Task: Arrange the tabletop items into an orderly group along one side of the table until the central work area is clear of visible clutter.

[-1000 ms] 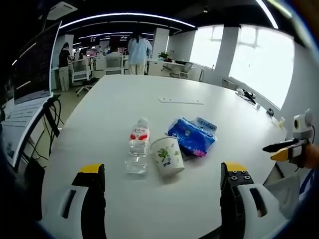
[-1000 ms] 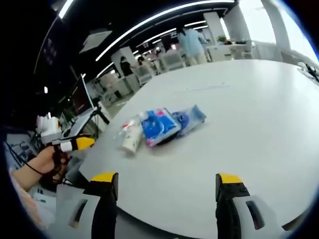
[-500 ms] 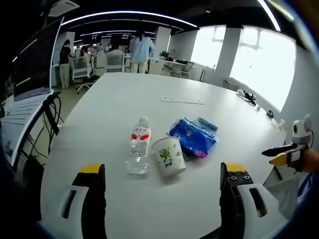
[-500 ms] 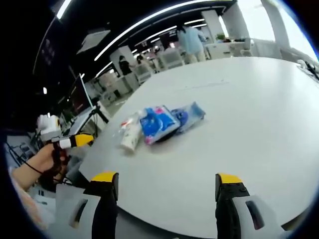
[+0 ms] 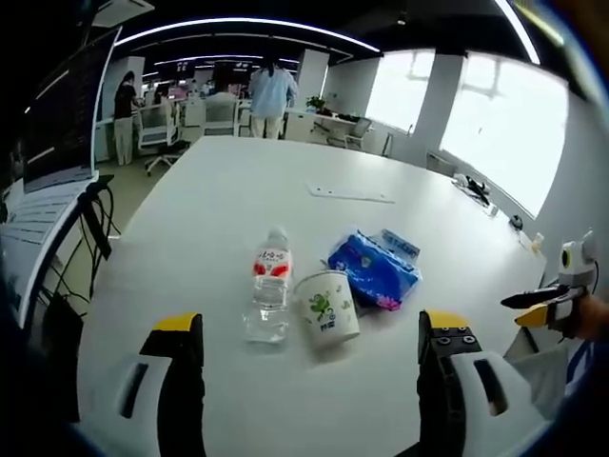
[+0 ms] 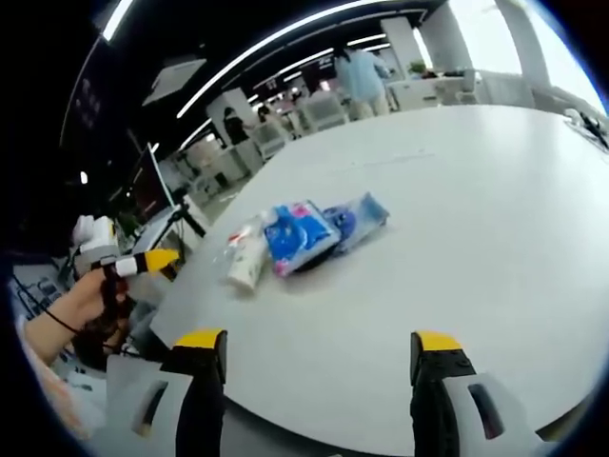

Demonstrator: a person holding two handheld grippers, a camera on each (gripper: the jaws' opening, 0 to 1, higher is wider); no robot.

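Observation:
On the white table [image 5: 228, 190] a clear water bottle [image 5: 269, 298] with a red label lies on its side. Beside it a white paper cup [image 5: 327, 307] with green print rests tilted, touching a blue tissue pack [image 5: 373, 268]. My left gripper [image 5: 309, 347] hovers open just short of them, nothing between its jaws. In the right gripper view the same cluster sits far ahead: the bottle [image 6: 244, 258], the tissue pack [image 6: 297, 234], and another blue packet [image 6: 362, 216]. My right gripper [image 6: 314, 354] is open and empty over the table's near edge.
A thin white strip [image 5: 350, 195] lies farther back on the table. The other gripper [image 5: 544, 303], held by a hand, enters the left gripper view from the right. Office chairs, desks and people [image 5: 268, 97] stand beyond the table. A monitor [image 5: 57, 124] is at left.
Both views have drifted slightly; the items appear marginally lower and closer in the left gripper view. Nothing on the table has moved and both grippers stay open.

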